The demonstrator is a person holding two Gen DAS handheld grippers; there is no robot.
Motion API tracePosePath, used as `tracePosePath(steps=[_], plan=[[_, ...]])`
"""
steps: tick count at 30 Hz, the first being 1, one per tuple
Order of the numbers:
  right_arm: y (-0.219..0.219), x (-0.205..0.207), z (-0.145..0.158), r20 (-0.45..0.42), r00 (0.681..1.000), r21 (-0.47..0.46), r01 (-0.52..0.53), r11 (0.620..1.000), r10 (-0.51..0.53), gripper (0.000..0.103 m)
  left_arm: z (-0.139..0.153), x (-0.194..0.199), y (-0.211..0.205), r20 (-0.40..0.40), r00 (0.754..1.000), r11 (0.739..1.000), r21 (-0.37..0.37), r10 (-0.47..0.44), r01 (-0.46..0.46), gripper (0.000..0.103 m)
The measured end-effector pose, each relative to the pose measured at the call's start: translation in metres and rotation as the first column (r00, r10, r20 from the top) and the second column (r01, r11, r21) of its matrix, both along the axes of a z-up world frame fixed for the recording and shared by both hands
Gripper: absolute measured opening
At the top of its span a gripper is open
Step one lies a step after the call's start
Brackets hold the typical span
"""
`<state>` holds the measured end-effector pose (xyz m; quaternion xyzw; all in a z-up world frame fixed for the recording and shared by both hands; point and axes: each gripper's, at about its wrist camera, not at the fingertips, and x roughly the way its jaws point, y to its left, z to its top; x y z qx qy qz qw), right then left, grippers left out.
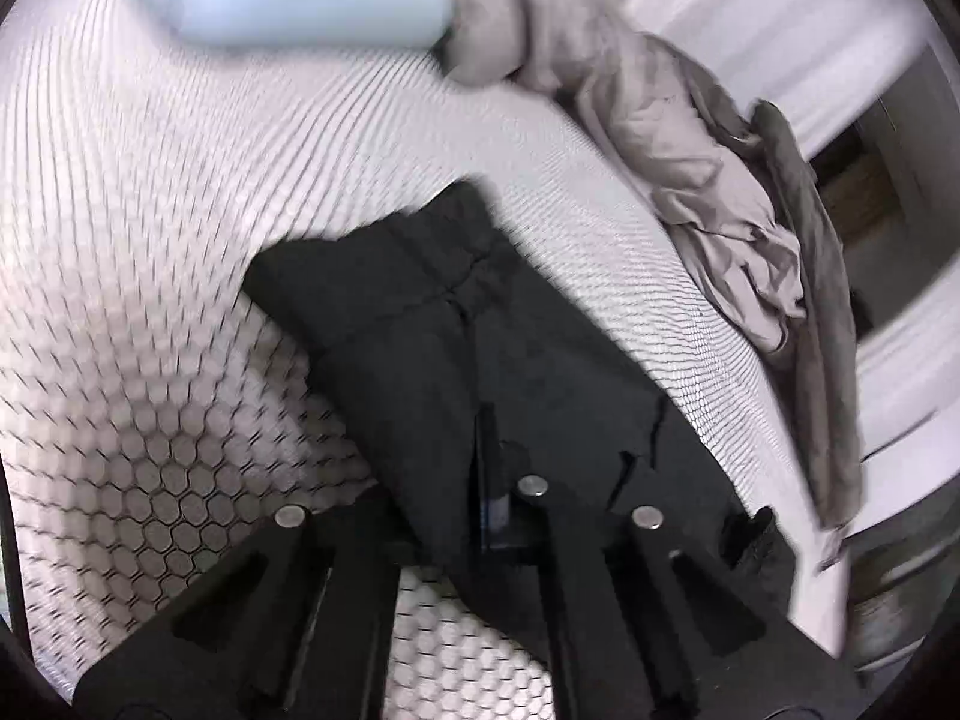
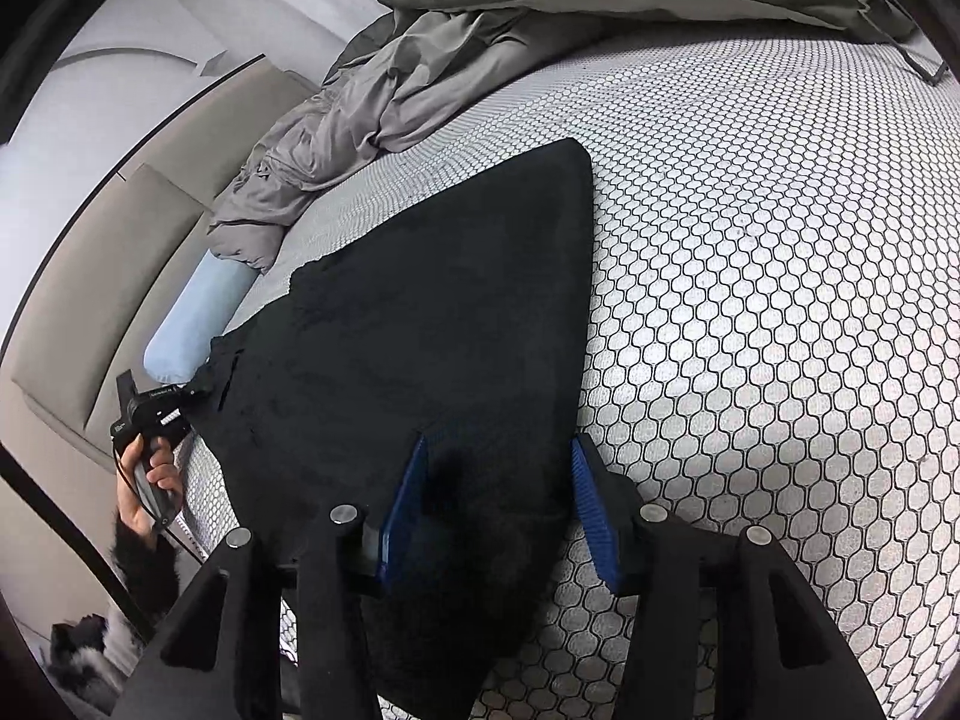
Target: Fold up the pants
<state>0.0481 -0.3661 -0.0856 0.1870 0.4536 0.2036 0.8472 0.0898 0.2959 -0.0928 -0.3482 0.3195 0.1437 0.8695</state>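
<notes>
Pants: black pants (image 2: 420, 312) lie folded flat on the bed, reaching from the 6 o'clock edge of the right wrist view up to a rounded corner near 12 o'clock of the middle.
Pants, left view: the same dark cloth (image 1: 432, 312) runs from the middle down to 5 o'clock, with a gathered waistband towards 12 o'clock.
Left gripper: the left gripper (image 1: 489, 450) has its jaws pressed together, pinching an edge of the pants; in the right wrist view it sits at 9 o'clock (image 2: 195, 389), nipping the cloth's corner.
Left hand: a hand (image 2: 150, 480) wraps the handle, below it a dark fuzzy sleeve (image 2: 141, 564) at 8 o'clock.
Right gripper: the right gripper (image 2: 498, 474) stands partly open, blue pads (image 2: 588, 504) apart, holding nothing; the left pad lies over the pants, the right pad just beside the cloth's edge, over the bed cover.
Bed cover: a white cover with a dark honeycomb print (image 2: 750, 300) fills the 3 o'clock side.
Bedding: crumpled grey bedding (image 2: 384, 102) is heaped at 11 o'clock, apart from the pants.
Bolster: a pale blue bolster (image 2: 198, 312) lies at 9 o'clock along the beige headboard (image 2: 120, 240).
Sharpness: the left wrist view is smeared.
</notes>
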Motion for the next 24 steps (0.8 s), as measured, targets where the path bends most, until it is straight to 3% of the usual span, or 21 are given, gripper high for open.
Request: tracePosePath(steps=[2,5,8,10,14,16,17,18,22,24], plan=[[-0.002,-0.001,0.003,0.002,1.000,0.006,0.008,1.000,-0.008,0.049,0.029,-0.001,-0.026,0.040,0.998,0.992,0.125,-0.039,0.034,0.001],[-0.003,-0.002,0.011,0.023,1.000,0.005,0.013,1.000,-0.013,0.049,0.081,-0.007,-0.091,0.119,0.977,0.951,0.277,-0.175,0.136,0.001],[-0.004,-0.005,0.020,0.054,0.998,0.006,0.012,1.000,-0.012,0.049,0.116,-0.015,-0.171,0.159,0.922,0.876,0.403,-0.354,0.266,0.001],[-0.004,-0.007,0.027,0.074,0.997,0.009,0.008,1.000,-0.009,0.050,0.130,-0.016,-0.229,0.153,0.855,0.803,0.456,-0.496,0.384,0.001],[-0.013,-0.011,0.036,0.105,0.994,0.018,0.023,1.000,-0.025,0.054,0.118,-0.020,-0.350,0.084,0.647,0.605,0.460,-0.758,0.650,0.002],[-0.020,-0.013,0.037,0.106,0.993,0.019,0.043,0.999,-0.045,0.055,0.094,-0.019,-0.398,-0.002,0.535,0.484,0.424,-0.845,0.765,0.020],[-0.024,-0.014,0.038,0.104,0.993,0.017,0.049,0.999,-0.051,0.055,0.074,-0.016,-0.424,-0.067,0.445,0.391,0.373,-0.893,0.842,0.047],[-0.029,-0.014,0.037,0.100,0.993,0.012,0.063,0.998,-0.063,0.055,0.054,-0.014,-0.442,-0.105,0.377,0.328,0.319,-0.920,0.889,0.060],[-0.042,-0.014,0.030,0.054,0.994,0.003,0.090,0.996,-0.090,0.055,0.031,-0.019,-0.454,-0.143,0.330,0.278,0.295,-0.933,0.914,0.060],[-0.043,-0.014,0.030,0.048,0.996,0.015,0.080,0.997,-0.081,0.055,0.039,-0.018,-0.443,-0.110,0.341,0.293,0.311,-0.934,0.904,0.063]])
